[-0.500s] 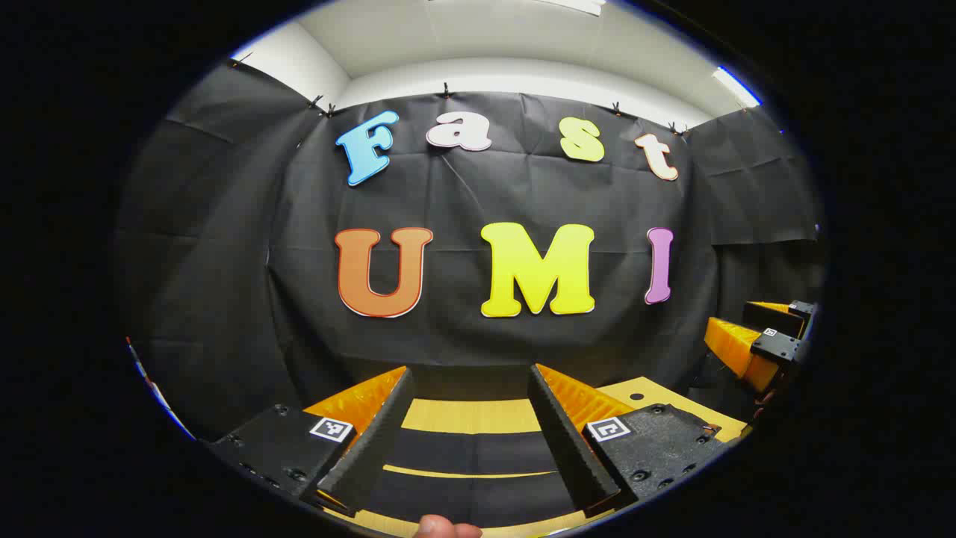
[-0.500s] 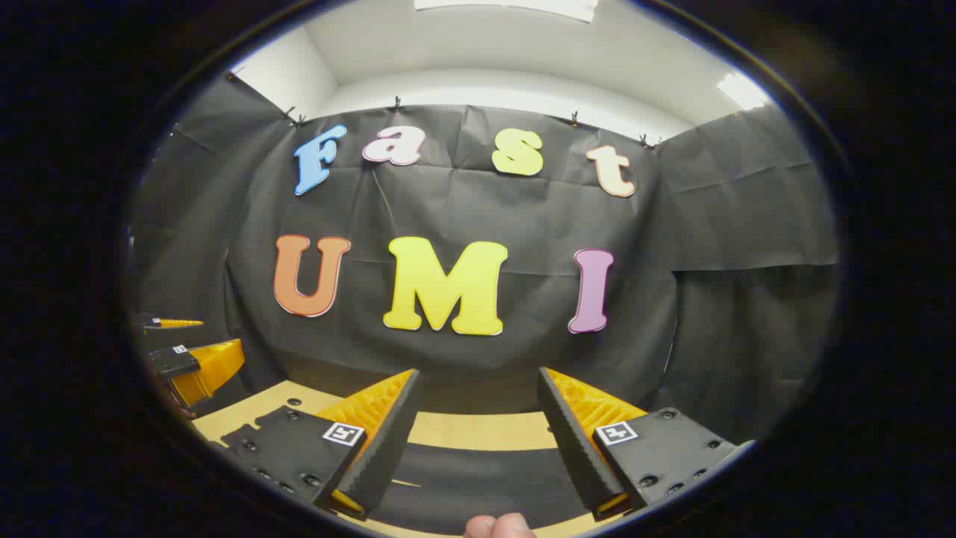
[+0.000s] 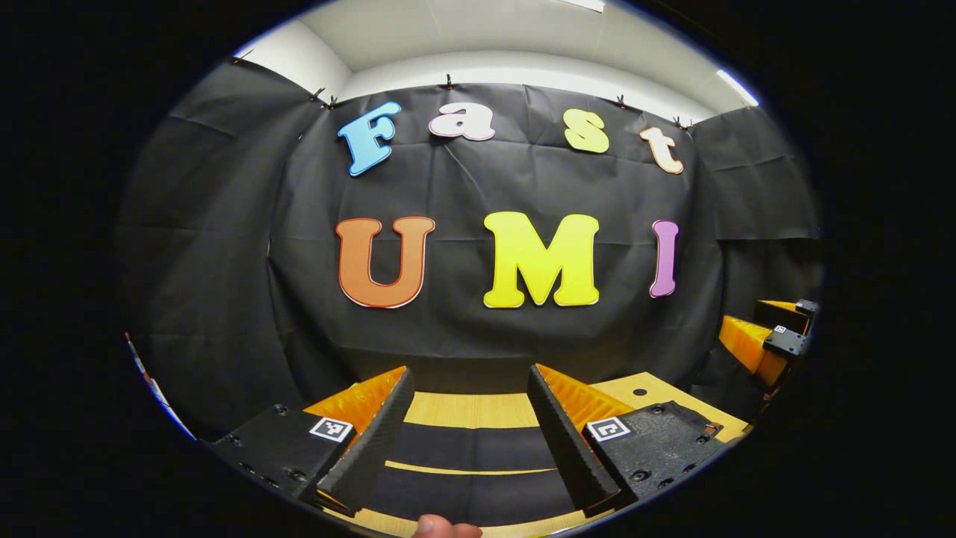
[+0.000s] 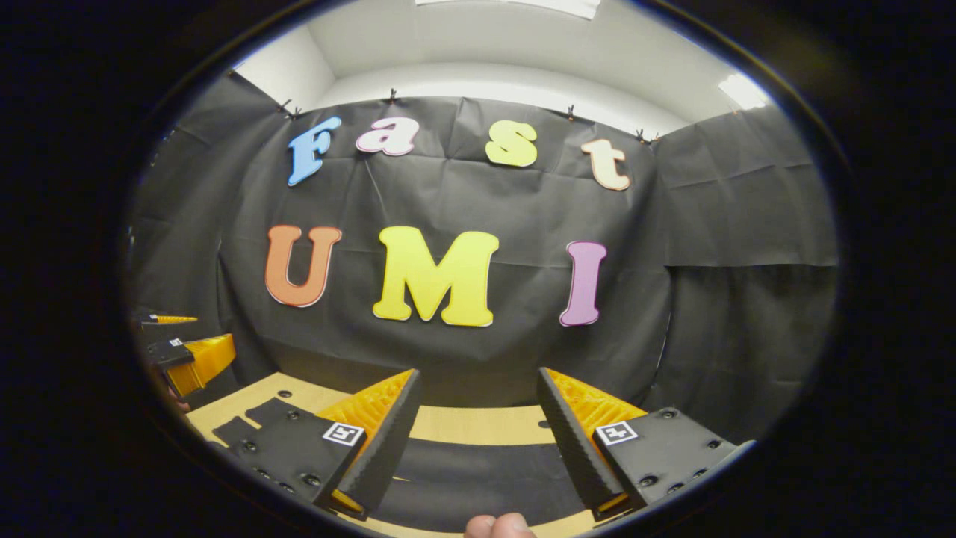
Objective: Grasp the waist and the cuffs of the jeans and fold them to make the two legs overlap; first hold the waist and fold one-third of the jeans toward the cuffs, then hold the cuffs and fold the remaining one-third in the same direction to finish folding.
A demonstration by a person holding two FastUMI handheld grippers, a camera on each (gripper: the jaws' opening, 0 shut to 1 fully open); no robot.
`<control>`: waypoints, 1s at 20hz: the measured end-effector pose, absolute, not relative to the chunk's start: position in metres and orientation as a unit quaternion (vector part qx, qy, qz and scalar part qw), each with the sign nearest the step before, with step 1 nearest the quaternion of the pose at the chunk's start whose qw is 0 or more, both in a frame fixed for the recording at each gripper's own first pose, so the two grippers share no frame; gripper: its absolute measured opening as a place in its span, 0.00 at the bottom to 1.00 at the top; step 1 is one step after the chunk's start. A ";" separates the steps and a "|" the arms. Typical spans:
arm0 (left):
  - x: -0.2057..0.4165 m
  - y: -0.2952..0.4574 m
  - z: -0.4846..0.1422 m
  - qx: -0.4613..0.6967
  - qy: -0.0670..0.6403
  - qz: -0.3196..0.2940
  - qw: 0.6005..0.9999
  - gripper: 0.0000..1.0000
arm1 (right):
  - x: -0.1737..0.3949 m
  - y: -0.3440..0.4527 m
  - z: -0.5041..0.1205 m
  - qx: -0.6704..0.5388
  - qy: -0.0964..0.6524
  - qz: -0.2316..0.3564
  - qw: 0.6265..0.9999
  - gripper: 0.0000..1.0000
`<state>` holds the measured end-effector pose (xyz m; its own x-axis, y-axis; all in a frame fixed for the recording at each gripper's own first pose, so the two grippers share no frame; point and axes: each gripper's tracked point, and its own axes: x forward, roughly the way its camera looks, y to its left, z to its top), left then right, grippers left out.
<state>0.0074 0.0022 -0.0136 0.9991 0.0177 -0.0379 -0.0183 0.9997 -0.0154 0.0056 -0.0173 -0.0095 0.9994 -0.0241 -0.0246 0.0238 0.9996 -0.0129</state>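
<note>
Here both the left hand-held gripper (image 3: 470,418) and the right hand-held gripper (image 4: 478,426) hang spread and empty, level side by side, over dark fabric (probably the jeans (image 3: 470,448)) stretched crosswise below them on the bench (image 3: 470,409), its waist and cuffs indistinguishable.

left tongs (image 3: 467,396): black blocks with round screws, a small square black-and-white tag on each
right tongs (image 4: 478,400): same blocks, screws, tags
fingers (image 4: 385,441): long wedges, ribbed backs, bumpy inner faces
</note>
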 end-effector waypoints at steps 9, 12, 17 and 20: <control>0.019 0.014 -0.023 -0.014 0.027 0.015 0.999 0.98 | 0.018 -0.038 -0.023 -0.004 0.030 -0.006 1.000 0.95; 0.022 0.049 -0.042 -0.014 0.051 0.046 0.998 0.98 | 0.027 -0.070 -0.045 -0.004 0.064 -0.018 0.998 0.95; 0.010 0.122 -0.111 -0.047 0.131 0.104 0.985 0.98 | 0.035 -0.168 -0.108 -0.018 0.149 -0.065 0.987 0.95; -0.012 0.172 -0.173 -0.100 0.203 0.165 0.960 0.99 | 0.031 -0.227 -0.153 -0.027 0.201 -0.099 0.974 0.94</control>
<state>-0.0119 0.1722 -0.1727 0.8635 0.2764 -0.4218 -0.3571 0.9257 -0.1245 0.0314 -0.2271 -0.1528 0.8993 -0.2037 -0.3871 0.1821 0.9789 -0.0922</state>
